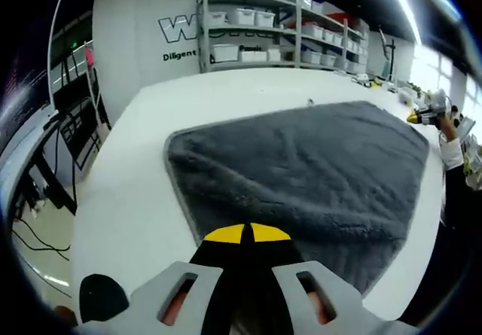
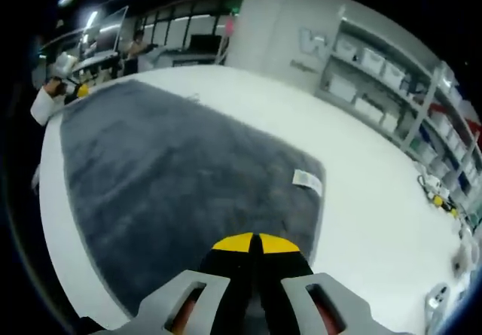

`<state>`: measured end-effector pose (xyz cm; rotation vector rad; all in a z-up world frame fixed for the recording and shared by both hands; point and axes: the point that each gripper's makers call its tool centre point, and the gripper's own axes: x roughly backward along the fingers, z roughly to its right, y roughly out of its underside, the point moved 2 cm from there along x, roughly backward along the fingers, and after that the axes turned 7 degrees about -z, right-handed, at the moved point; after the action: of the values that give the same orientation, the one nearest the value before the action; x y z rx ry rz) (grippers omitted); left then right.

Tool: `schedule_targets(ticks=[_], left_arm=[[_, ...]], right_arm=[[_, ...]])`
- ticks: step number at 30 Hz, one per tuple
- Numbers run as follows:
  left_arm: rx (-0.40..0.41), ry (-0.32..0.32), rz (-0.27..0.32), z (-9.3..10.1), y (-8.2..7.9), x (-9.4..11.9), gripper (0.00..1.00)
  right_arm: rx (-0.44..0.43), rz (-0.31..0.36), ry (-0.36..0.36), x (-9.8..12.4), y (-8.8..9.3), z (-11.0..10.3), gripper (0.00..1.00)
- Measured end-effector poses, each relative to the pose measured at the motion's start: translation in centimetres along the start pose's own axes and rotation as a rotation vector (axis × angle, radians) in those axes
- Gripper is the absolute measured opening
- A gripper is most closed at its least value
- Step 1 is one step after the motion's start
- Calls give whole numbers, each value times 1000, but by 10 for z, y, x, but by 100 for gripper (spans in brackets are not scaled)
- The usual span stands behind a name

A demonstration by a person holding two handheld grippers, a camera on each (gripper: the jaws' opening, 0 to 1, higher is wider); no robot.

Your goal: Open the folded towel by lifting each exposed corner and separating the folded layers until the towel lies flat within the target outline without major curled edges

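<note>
The grey towel (image 1: 316, 169) lies spread flat on the white table (image 1: 128, 199), its label (image 2: 307, 180) exposed. The left gripper (image 1: 247, 233) and right gripper (image 2: 254, 243) have their jaws closed together, empty, raised over opposite edges, seemingly for inspection.

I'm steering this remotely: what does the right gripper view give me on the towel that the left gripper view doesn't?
Right gripper view: a white care label lying on the grey towel near one rounded corner, and small yellow-and-white items further along the white table.

Left gripper view: a different rounded towel corner with its pale hem, the floor with cables beyond the table edge, and storage shelves straight ahead.

Both: the towel spread open and flat, the closed yellow-tipped jaws low in frame, and the other gripper at the far side.
</note>
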<state>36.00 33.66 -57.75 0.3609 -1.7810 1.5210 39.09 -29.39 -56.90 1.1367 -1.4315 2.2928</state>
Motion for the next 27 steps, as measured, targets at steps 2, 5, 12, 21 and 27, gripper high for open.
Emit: schedule_targets(ticks=[2,5,12,21,27], left_arm=[[-3,-4,-7,-1,1,-1,1],[-9,-20,-31,-2,5,-4,1],[-16,-17,-56,-3,10,-7,1],[-6,-21,-60,0,14,-4,1],[8,-56,-82,-1,17,0,0]], right_arm=[[5,-14,-5,-3,3,-2,0],[18,-39,-35,-7,7,-7,0],[17,-79,-61,-16,14,-14,0],[12,-68,-67,-13,16,-20,0],[13,-63,-73,-11,18,-21,0]])
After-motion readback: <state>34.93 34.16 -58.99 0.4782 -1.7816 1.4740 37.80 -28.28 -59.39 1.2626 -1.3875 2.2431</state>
